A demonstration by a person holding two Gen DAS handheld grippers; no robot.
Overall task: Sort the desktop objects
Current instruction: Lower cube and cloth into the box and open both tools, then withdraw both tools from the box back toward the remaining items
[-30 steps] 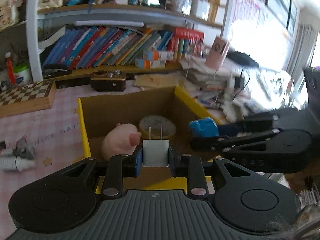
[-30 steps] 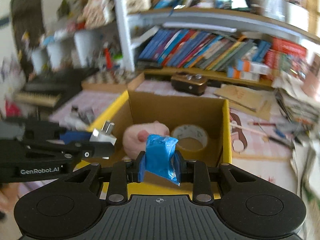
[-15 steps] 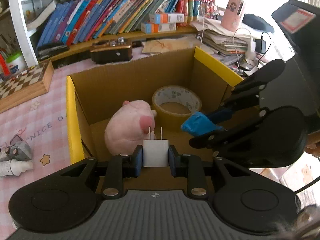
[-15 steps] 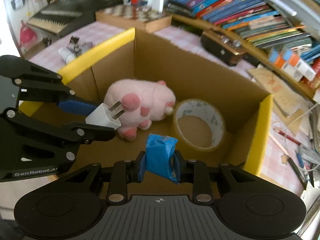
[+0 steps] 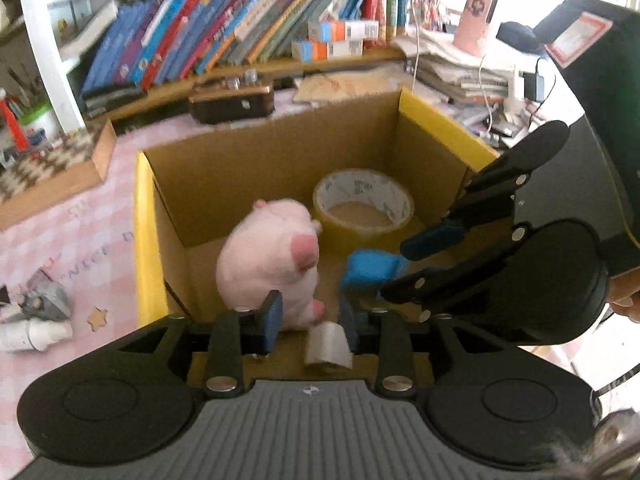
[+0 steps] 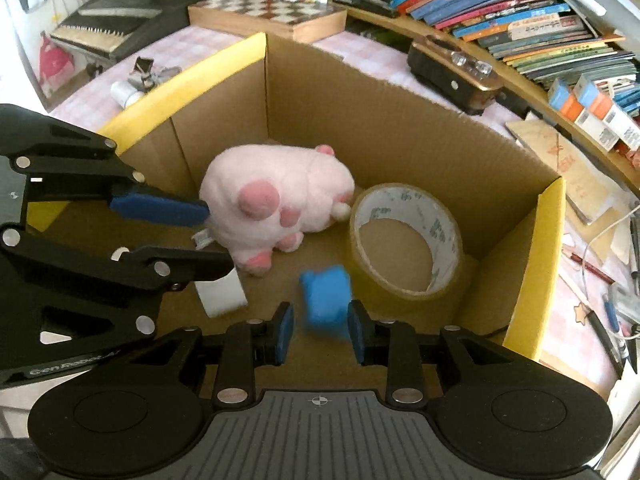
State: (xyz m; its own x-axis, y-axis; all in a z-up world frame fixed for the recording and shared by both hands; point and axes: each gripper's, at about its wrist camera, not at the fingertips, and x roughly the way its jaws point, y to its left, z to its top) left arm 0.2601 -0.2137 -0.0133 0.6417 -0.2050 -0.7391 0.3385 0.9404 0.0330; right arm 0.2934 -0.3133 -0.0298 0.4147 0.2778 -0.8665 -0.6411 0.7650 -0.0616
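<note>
Both claws [image 5: 308, 322] [image 6: 320, 332] opening, pads clear of blurred white charger [image 5: 328, 346] and crinkly blue packet [image 6: 325, 298], seemingly loose.

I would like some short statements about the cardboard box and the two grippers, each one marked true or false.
1. A pink plush toy lies inside the cardboard box. True.
2. The tape roll sits outside the box. False: it is inside, beside the plush.
3. The left gripper clamps the white charger. False: its jaws are opening and the charger is loose.
4. The blue packet is over the box floor. True.
</note>
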